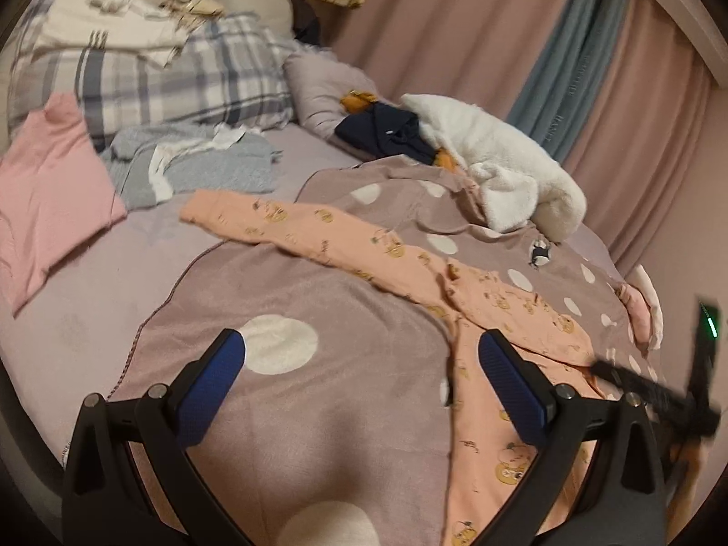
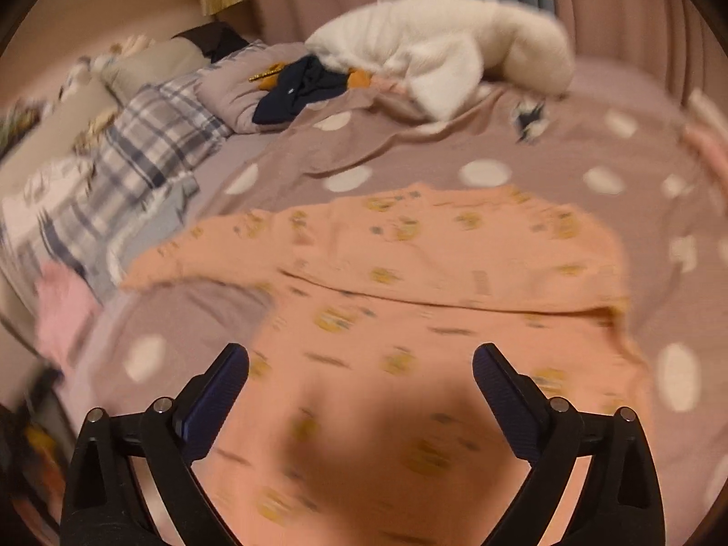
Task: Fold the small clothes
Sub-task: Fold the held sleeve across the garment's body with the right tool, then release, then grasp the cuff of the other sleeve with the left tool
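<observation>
A peach printed garment (image 1: 482, 314), patterned with small yellow-orange figures, lies spread on a mauve polka-dot blanket (image 1: 282, 291) that covers the near part of the bed. In the left wrist view one long sleeve of it stretches away to the left toward a grey knit garment (image 1: 191, 164), while the body of the garment runs down toward the lower right of the picture. The left hand-held gripper (image 1: 361, 359) hovers over the blanket with its jaws spread wide and nothing between them; its right finger sits over the edge of the peach cloth, though whether it touches cannot be told. The right hand-held gripper (image 2: 359, 368) also stands wide open above the broad middle of the peach garment (image 2: 409, 273), empty, and its view is blurred; a fold line crosses the cloth just beyond its fingertips. At the right edge of the left wrist view a dark, smeared shape with a green light (image 1: 673, 382) shows over the garment. Farther up the bed lie a white fleece garment (image 1: 505, 168) heaped on the blanket, a dark navy garment (image 1: 386, 136) just beside it with something orange tucked against it, a pink folded cloth (image 1: 50, 191) at the left, and a plaid pillow (image 1: 182, 77) carrying a loose pile of pale cloth. Pink curtains (image 1: 455, 22) and a blue-grey curtain hang behind the bed. No container shows in either view.
</observation>
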`<state>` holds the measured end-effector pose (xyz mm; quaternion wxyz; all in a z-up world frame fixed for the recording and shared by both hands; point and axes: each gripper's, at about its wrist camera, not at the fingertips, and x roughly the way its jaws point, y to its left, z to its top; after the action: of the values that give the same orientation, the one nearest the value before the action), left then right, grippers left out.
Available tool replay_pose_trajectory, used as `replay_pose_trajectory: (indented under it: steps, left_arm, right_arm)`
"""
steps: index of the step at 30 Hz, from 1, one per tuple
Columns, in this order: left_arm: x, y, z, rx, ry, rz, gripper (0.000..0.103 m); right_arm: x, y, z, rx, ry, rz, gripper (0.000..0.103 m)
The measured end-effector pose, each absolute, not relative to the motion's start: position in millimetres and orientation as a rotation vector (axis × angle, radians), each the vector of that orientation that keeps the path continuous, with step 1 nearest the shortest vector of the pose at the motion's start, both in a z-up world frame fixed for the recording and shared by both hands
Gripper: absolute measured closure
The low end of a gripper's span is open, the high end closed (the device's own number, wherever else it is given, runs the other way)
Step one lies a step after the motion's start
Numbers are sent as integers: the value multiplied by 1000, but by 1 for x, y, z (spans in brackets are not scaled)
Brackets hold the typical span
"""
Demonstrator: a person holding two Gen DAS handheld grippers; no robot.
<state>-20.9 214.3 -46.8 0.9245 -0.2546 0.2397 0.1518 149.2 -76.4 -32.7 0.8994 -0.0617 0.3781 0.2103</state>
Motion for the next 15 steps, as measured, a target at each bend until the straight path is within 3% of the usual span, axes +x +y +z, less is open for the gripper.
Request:
replay_pose_trajectory:
  steps: [7, 15]
  left_arm:
    - [-22, 239, -61, -644, 469, 287, 0]
    - [-16, 250, -80, -631, 507, 256, 0]
  right_arm:
    - [99, -105, -64, -342, 634, 263, 4]
    - [104, -128, -87, -174, 704, 298, 4]
